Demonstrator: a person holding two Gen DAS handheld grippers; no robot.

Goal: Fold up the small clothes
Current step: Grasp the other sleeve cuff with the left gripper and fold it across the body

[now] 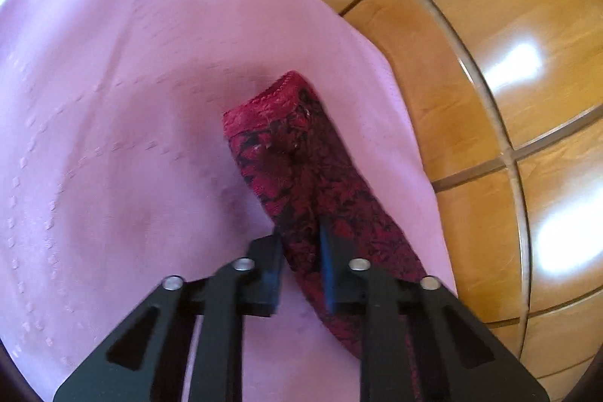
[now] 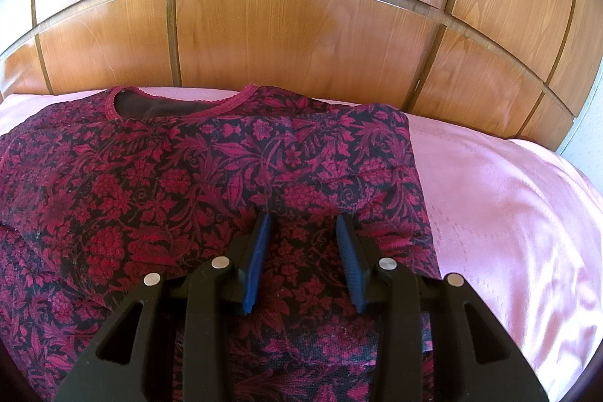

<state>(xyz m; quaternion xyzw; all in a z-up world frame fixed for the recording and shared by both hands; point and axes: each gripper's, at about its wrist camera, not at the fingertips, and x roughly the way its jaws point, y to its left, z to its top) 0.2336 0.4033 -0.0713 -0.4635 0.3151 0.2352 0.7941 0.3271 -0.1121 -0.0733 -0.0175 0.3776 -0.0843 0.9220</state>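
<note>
A dark red and black floral top [image 2: 188, 198] lies on a pink bedspread [image 2: 508, 213], neckline [image 2: 177, 108] toward the wooden headboard. Its right side is folded in with a straight edge. My right gripper [image 2: 303, 217] is open just above the cloth and holds nothing. In the left wrist view my left gripper [image 1: 301, 232] is shut on a sleeve [image 1: 301, 176] of the same top. The sleeve is lifted off the pink spread [image 1: 113, 100], with its red cuff [image 1: 264, 104] at the far end.
A glossy wooden headboard [image 2: 301, 25] runs behind the bed and shows at the right of the left wrist view [image 1: 508, 63]. The pink spread extends left of the sleeve and right of the top.
</note>
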